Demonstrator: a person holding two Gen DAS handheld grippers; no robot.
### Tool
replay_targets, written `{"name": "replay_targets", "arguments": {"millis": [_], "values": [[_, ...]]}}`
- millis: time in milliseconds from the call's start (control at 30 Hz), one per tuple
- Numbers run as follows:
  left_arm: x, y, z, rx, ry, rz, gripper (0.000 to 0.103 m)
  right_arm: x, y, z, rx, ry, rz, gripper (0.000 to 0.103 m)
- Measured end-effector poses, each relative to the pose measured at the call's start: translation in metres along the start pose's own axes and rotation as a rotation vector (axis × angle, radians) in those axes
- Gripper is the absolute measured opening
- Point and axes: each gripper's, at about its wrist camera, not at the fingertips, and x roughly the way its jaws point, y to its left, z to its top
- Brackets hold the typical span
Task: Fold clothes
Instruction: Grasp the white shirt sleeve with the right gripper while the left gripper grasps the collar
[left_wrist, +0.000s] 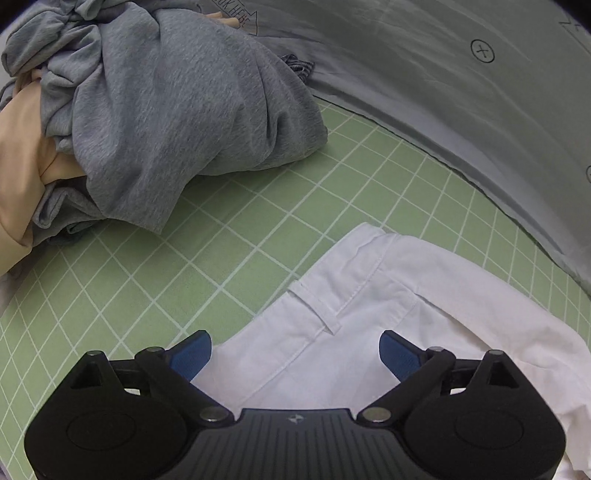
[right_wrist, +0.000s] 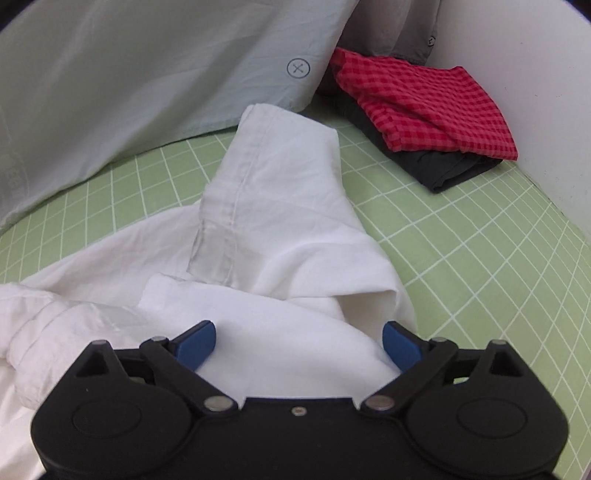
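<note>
White trousers lie on the green grid mat, waistband and a belt loop showing in the left wrist view. My left gripper hovers just over the waistband, jaws wide apart, blue pads clear of the cloth. In the right wrist view the same white trousers lie rumpled, one leg reaching away toward the back. My right gripper is open above the crumpled fabric, nothing pinched between its pads.
A heap of grey and peach clothes sits at the left. A pale grey sheet drapes along the back. Folded red checked and dark garments are stacked at the back right beside a white wall.
</note>
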Motion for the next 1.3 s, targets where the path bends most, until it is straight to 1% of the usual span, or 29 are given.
{"name": "replay_targets", "arguments": {"millis": [133,200,300,367,433,467,500,533,567,600,633,667,700,733,767,800,867,933,1033,1167,1233,1300], "values": [[0.033,-0.007,0.012,0.041,0.043,0.016,0.097,0.017,0.003,0.004,0.010,0.026,0.000,0.103],[0.042,-0.010,0.016,0.058,0.039,0.015,0.102,0.023,0.004,0.007,0.010,0.040,0.001,0.103],[0.051,-0.013,0.018,0.078,0.038,-0.003,0.103,0.032,0.002,0.010,0.053,0.071,0.012,0.103],[0.052,-0.012,0.018,0.064,0.032,-0.024,0.103,0.034,-0.002,0.012,0.121,0.097,0.030,0.103],[0.051,-0.010,0.018,0.034,0.025,-0.044,0.101,0.032,-0.003,0.014,0.134,0.121,0.044,0.103],[0.048,-0.010,0.017,0.035,0.011,-0.055,0.094,0.031,-0.002,0.015,0.126,0.133,0.053,0.102],[0.043,-0.011,0.015,0.046,-0.004,-0.070,0.080,0.029,-0.001,0.016,0.114,0.141,0.062,0.100],[0.039,-0.013,0.014,0.056,-0.016,-0.087,0.070,0.026,0.000,0.017,0.106,0.145,0.069,0.098],[0.036,-0.014,0.012,0.062,-0.020,-0.099,0.051,0.023,0.000,0.018,0.096,0.145,0.074,0.093],[0.033,-0.015,0.011,0.061,-0.021,-0.098,0.038,0.019,0.000,0.018,0.082,0.140,0.074,0.084],[0.030,-0.016,0.010,0.061,-0.022,-0.091,0.028,0.014,-0.001,0.018,0.064,0.130,0.070,0.078],[0.027,-0.016,0.009,0.054,-0.021,-0.103,0.015,0.009,-0.003,0.017,0.047,0.121,0.066,0.064],[0.022,-0.013,0.008,0.032,-0.023,-0.126,0.014,0.003,-0.004,0.017,0.029,0.111,0.068,0.048],[0.015,-0.009,0.007,0.016,-0.036,-0.141,0.013,-0.004,-0.007,0.017,0.012,0.099,0.079,0.042],[0.007,-0.006,0.006,0.012,-0.053,-0.153,0.012,-0.012,-0.010,0.016,-0.002,0.080,0.092,0.025],[-0.002,-0.004,0.005,0.008,-0.075,-0.164,0.011,-0.022,-0.012,0.013,-0.011,0.052,0.108,0.015],[-0.025,0.002,0.003,0.007,-0.115,-0.201,0.011,-0.042,-0.016,0.009,-0.029,-0.003,0.140,0.012],[-0.049,0.007,0.000,0.014,-0.159,-0.237,0.011,-0.063,-0.021,0.004,-0.046,-0.062,0.170,0.011],[-0.089,0.020,-0.011,0.027,-0.229,-0.277,0.011,-0.097,-0.029,-0.008,-0.052,-0.162,0.193,0.011],[-0.145,0.045,-0.038,0.064,-0.358,-0.252,0.010,-0.136,-0.052,-0.028,-0.045,-0.265,0.206,0.011],[-0.166,0.064,-0.056,0.052,-0.385,-0.260,0.010,-0.150,-0.067,-0.041,-0.039,-0.293,0.198,0.011],[-0.180,0.088,-0.075,0.023,-0.383,-0.278,0.010,-0.157,-0.084,-0.057,-0.022,-0.295,0.193,0.011]]}}
